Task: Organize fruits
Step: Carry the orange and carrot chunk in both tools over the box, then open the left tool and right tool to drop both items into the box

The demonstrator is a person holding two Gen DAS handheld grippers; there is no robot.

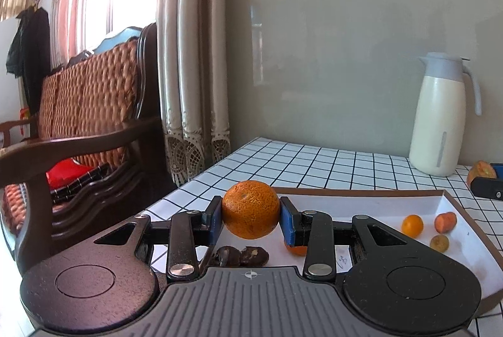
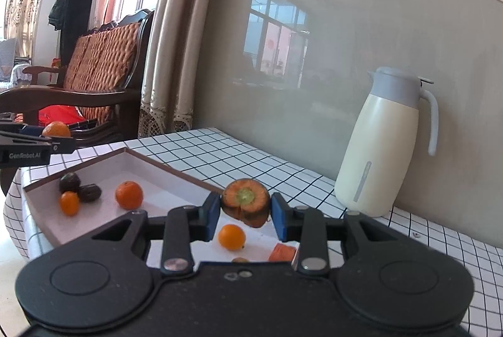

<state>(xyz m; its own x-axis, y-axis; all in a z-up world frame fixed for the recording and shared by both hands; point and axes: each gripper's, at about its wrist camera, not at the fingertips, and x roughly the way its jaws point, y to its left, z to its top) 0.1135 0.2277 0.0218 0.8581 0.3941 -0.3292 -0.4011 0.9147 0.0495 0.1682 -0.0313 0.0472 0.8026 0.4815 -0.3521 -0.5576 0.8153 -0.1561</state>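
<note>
Carrot chunk (image 2: 245, 205) (stem-end forward) between pads (image 2: 212, 212)

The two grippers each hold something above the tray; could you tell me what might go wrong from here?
1. The left gripper pinches the round orange only at its sides; it might roll out.
2. The carrot in the right gripper hangs over the tray rim and could drop outside.

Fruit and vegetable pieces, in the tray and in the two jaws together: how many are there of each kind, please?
Big orange: 2, one held in the left jaws
Small orange fruit: 2
Dark brown fruit: 2
Carrot piece: 2, one held in the right jaws
Small yellow-brown fruit: 1
Total: 9
</note>
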